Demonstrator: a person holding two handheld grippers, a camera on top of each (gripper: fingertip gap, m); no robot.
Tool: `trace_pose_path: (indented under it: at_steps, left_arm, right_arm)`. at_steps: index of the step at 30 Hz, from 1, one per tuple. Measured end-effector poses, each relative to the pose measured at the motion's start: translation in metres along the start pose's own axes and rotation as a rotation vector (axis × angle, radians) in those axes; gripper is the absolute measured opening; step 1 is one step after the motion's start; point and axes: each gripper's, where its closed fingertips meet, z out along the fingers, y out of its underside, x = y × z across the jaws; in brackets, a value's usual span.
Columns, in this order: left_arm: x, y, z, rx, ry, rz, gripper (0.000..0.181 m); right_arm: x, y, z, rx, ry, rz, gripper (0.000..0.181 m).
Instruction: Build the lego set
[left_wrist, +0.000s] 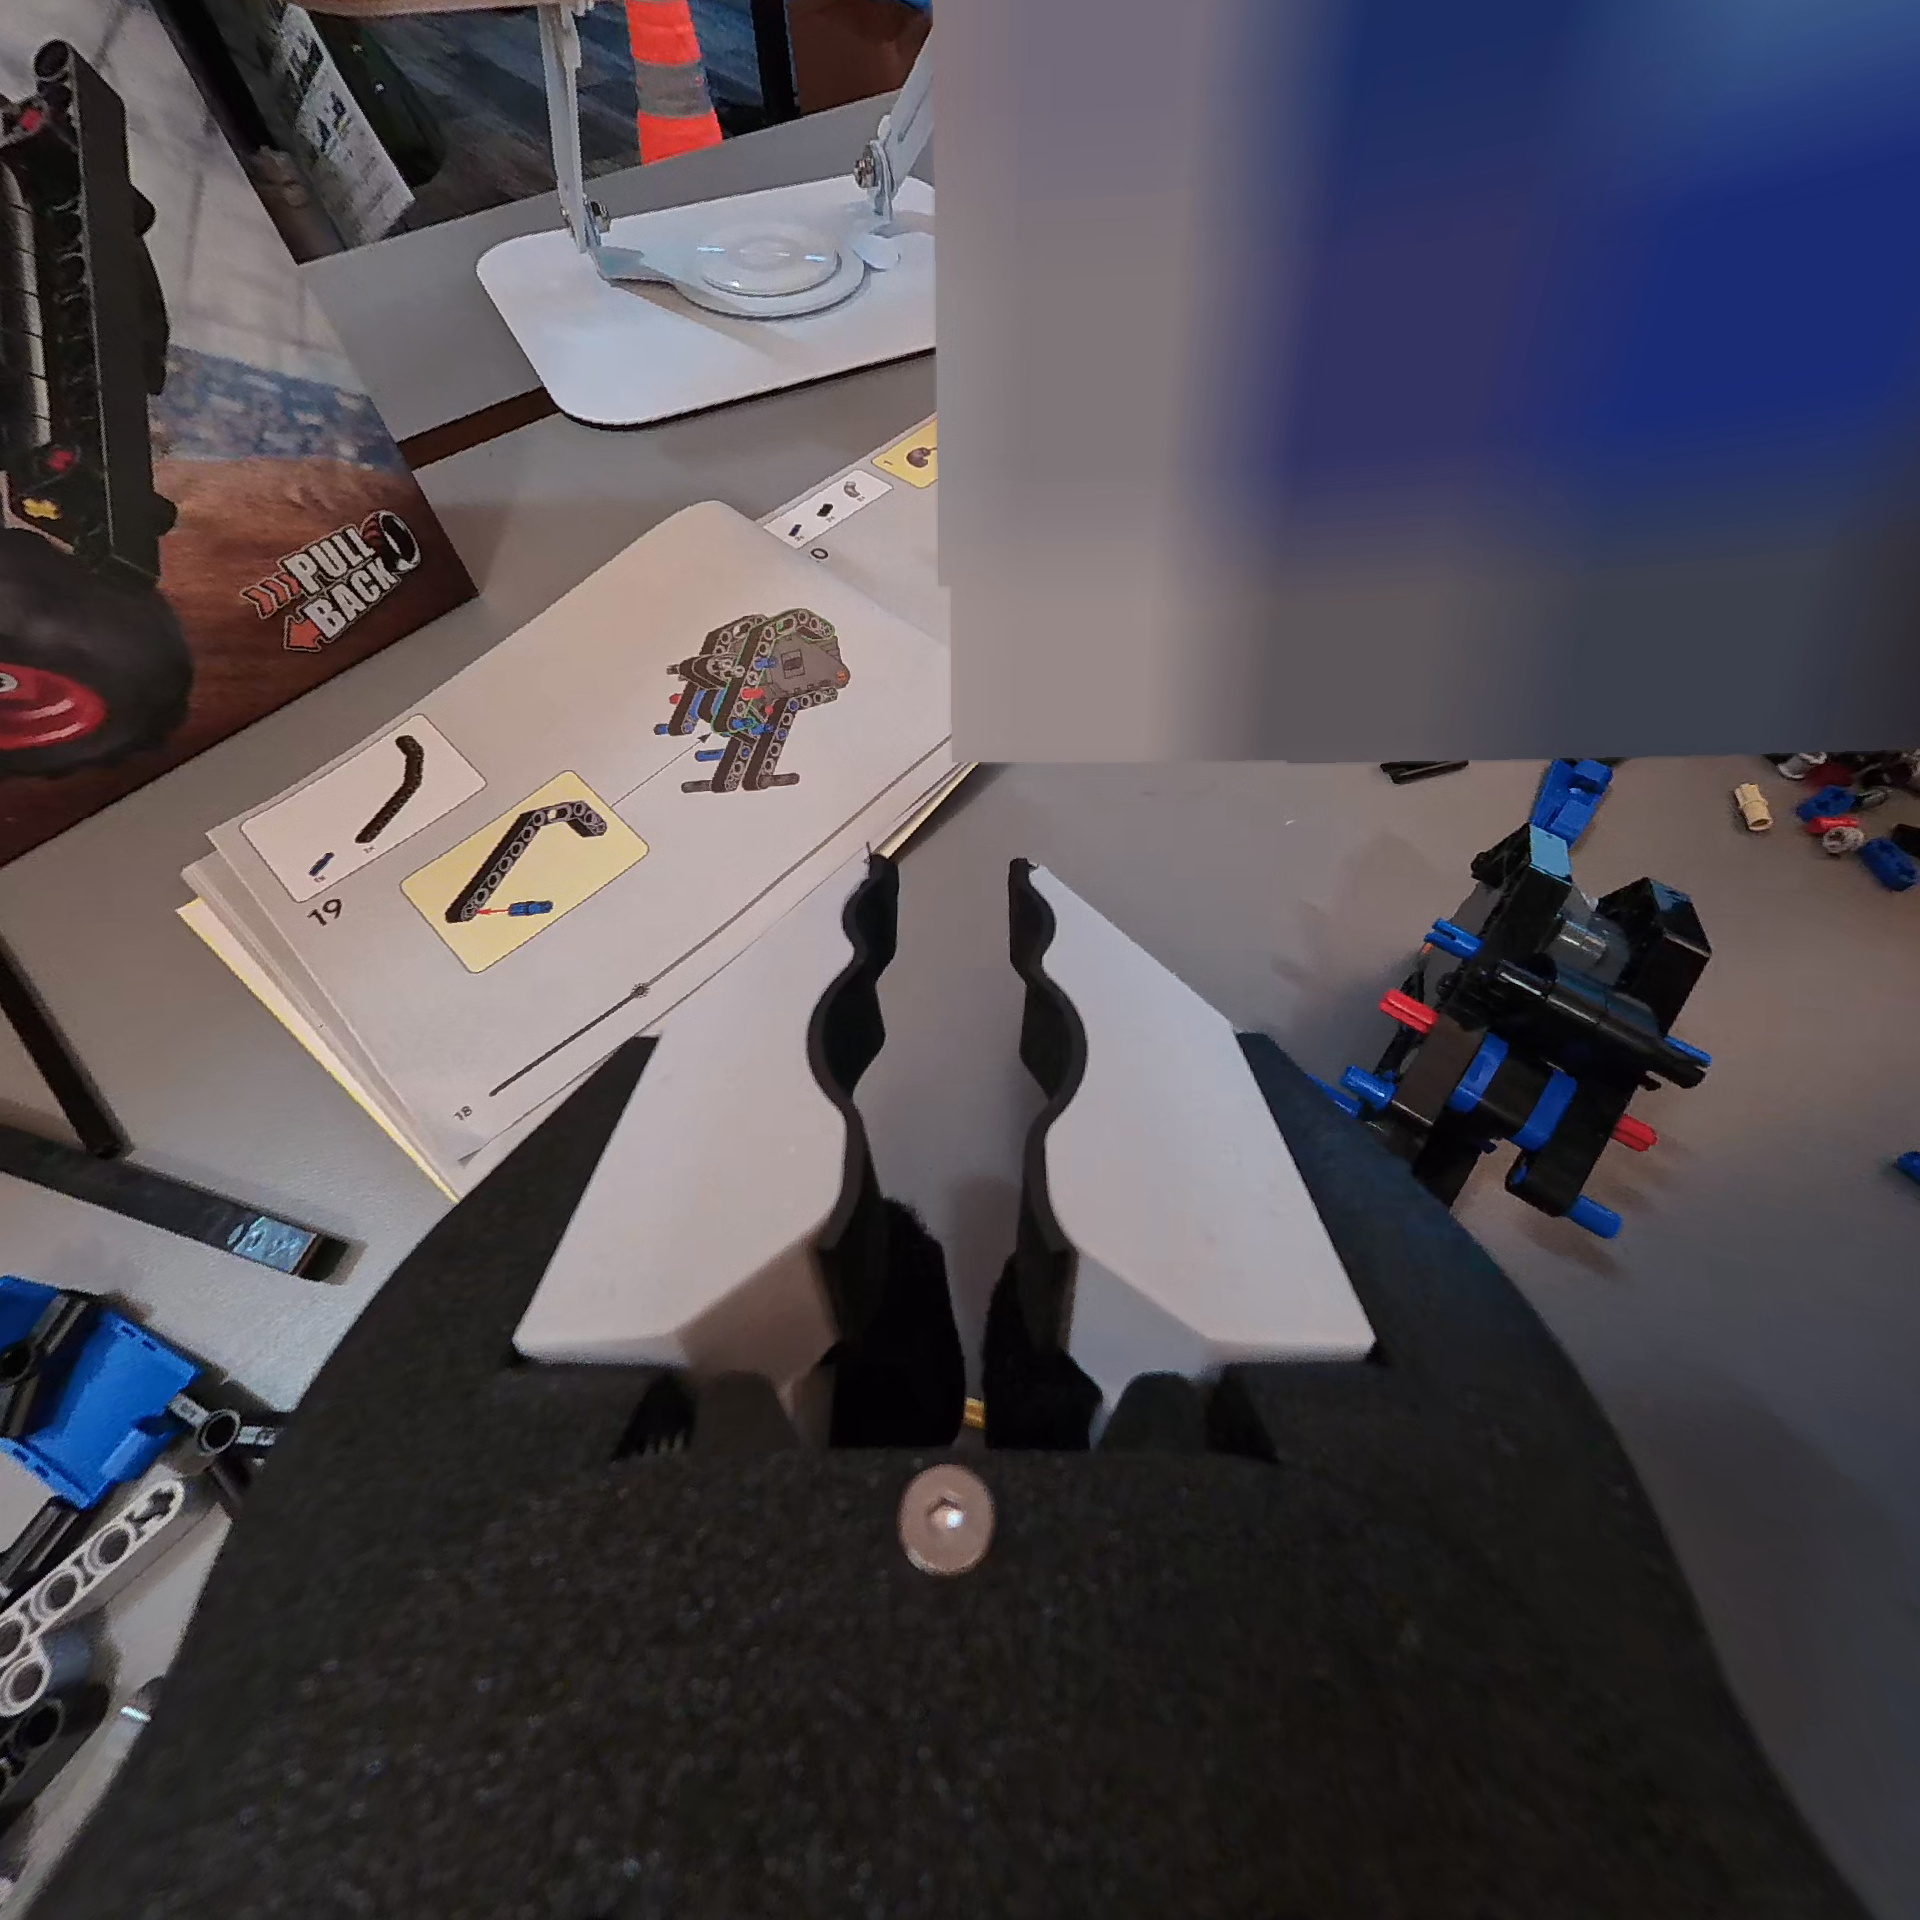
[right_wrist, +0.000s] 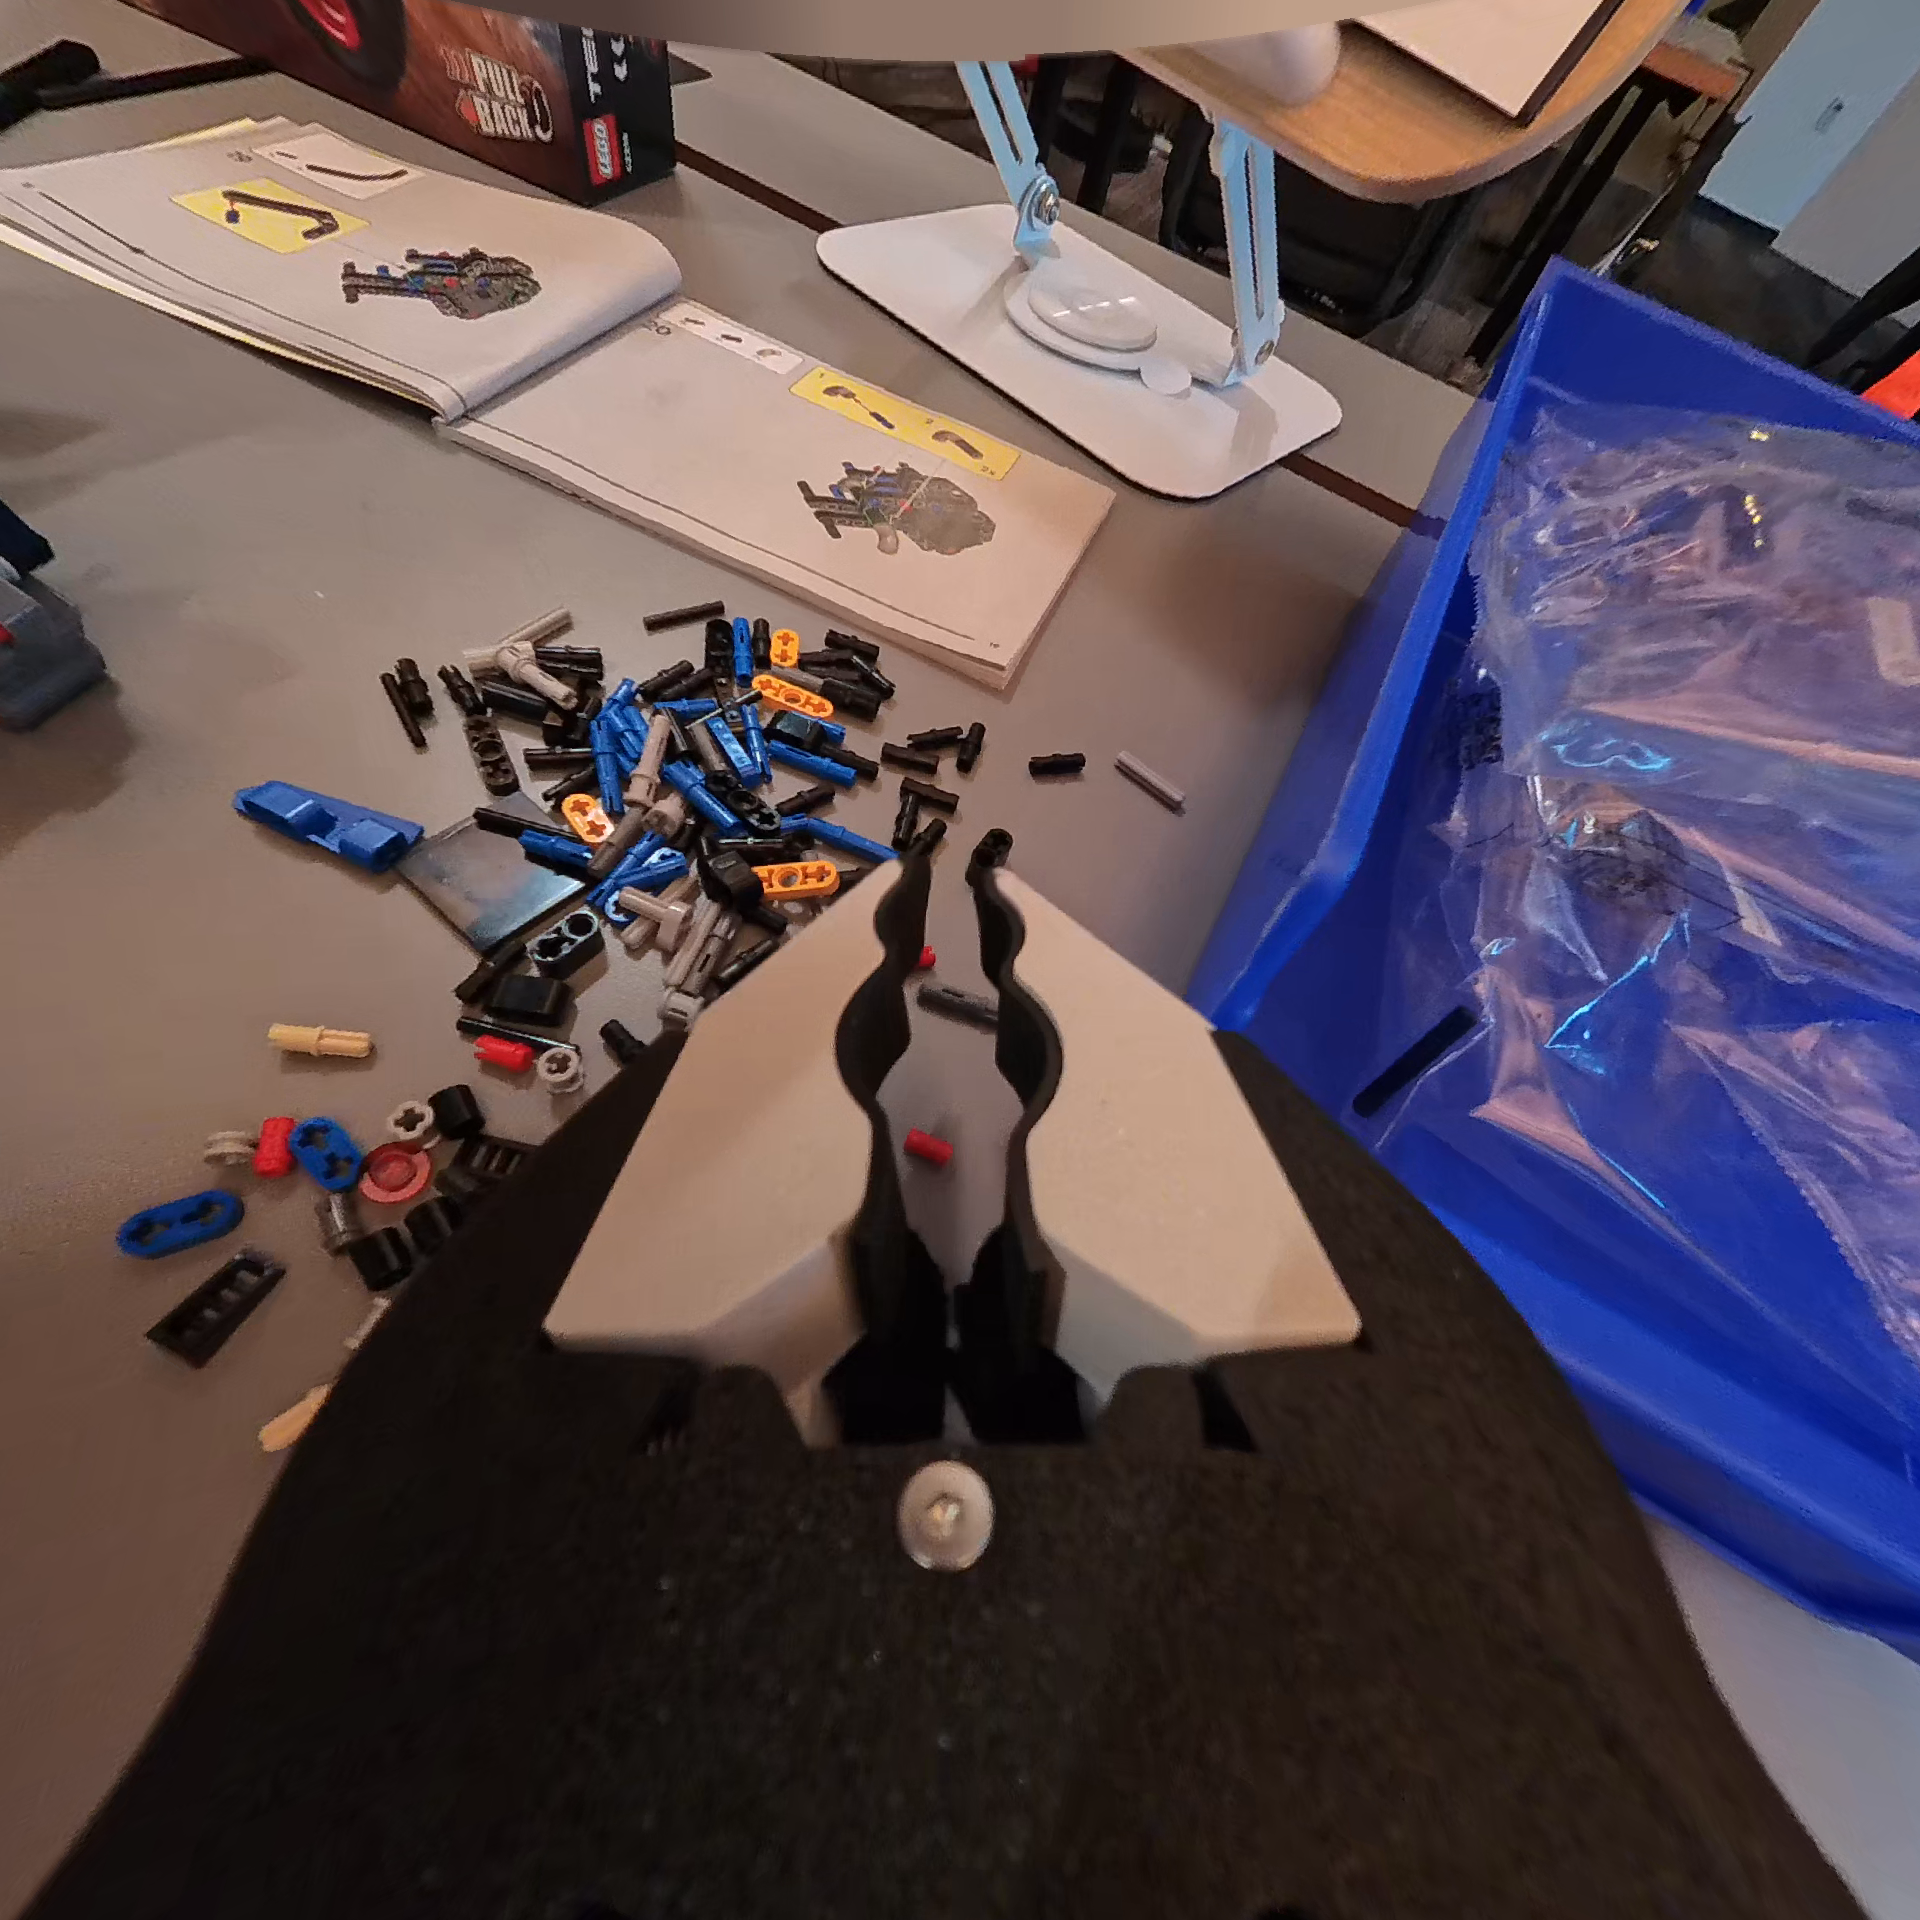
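Observation:
In the left wrist view my left gripper (left_wrist: 951, 868) is open and empty, above the grey table near the edge of the open instruction booklet (left_wrist: 540, 790). The partly built black and blue model (left_wrist: 1538, 1039) stands to its right, apart from it. In the right wrist view my right gripper (right_wrist: 951, 857) is open with a narrow gap and holds nothing. Its tips sit at the right edge of a pile of loose black, blue, grey and orange pieces (right_wrist: 686, 790). A black pin (right_wrist: 992, 844) lies just past the right fingertip. A small red piece (right_wrist: 925, 1143) shows on the table between the fingers.
A blue bin with clear plastic bags (right_wrist: 1621, 935) stands close to the right of my right gripper. A white lamp base (right_wrist: 1091, 343) and the set's box (left_wrist: 156, 436) are at the back. More loose parts lie at lower left (left_wrist: 83, 1392). About 30 cm separates my left fingertips from my right. To the black pin (right_wrist: 992, 844): right tips about 6 cm, left tips about 30 cm.

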Motion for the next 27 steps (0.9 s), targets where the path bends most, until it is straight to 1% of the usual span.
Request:
trace_pose_path:
  at_steps: [6, 12, 18, 20, 22, 25, 27]
  left_arm:
    - [0.006, -0.006, -0.006, 0.018, 0.008, 0.019, 0.019]
    - [0.007, -0.012, -0.014, 0.034, -0.023, 0.061, 0.019]
    - [0.021, -0.016, -0.021, 0.053, -0.01, 0.109, 0.019]
    - [0.027, -0.015, -0.023, 0.053, -0.002, 0.122, 0.019]
    - [0.032, -0.018, -0.028, 0.073, -0.001, 0.134, 0.019]
    - [0.037, -0.02, -0.034, 0.104, 0.011, 0.109, 0.02]
    - [0.038, -0.022, -0.038, 0.138, 0.006, 0.075, 0.019]
  right_arm:
    - [-0.005, 0.0, -0.002, 0.01, -0.02, 0.003, 0.009]
    - [-0.007, -0.003, -0.005, 0.031, -0.021, 0.003, 0.009]
    - [-0.002, -0.004, -0.008, 0.039, 0.006, -0.003, 0.009]
    - [0.003, -0.004, -0.017, 0.031, 0.022, 0.01, 0.011]
    - [0.004, 0.0, -0.031, -0.007, -0.001, 0.026, 0.012]
    - [0.006, 0.022, -0.052, -0.132, -0.019, 0.07, 0.017]
    - [0.008, 0.034, -0.066, -0.164, 0.003, 0.097, 0.017]
